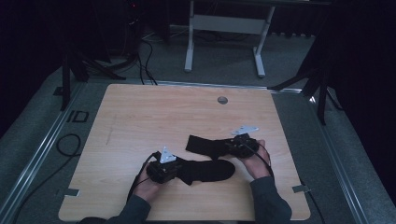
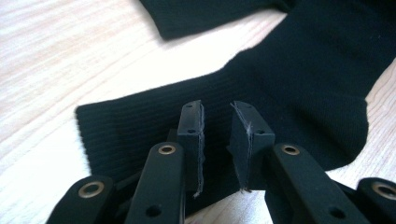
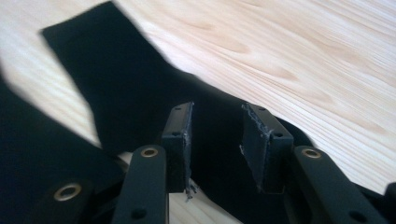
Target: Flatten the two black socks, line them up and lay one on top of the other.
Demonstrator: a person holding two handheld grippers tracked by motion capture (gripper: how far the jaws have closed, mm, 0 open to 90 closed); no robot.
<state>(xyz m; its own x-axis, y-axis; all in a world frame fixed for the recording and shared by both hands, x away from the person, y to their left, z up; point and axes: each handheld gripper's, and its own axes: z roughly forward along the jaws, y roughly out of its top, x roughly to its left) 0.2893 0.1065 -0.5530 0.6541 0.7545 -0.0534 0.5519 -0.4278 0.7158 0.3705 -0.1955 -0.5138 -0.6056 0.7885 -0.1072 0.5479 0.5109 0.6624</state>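
High view: two socks at 6 o'clock on the surface; both grippers' fingers narrow, holding nothing; next, I judge, close on cloth

Two black socks lie flat on the light wooden table. The near sock lies just ahead of the left gripper, its ribbed cuff directly under the slightly parted jaws, heel bulging toward that view's right. The far sock stretches away from the right gripper, its foot beneath the parted jaws, its straight-edged cuff farthest off, up-left in that view
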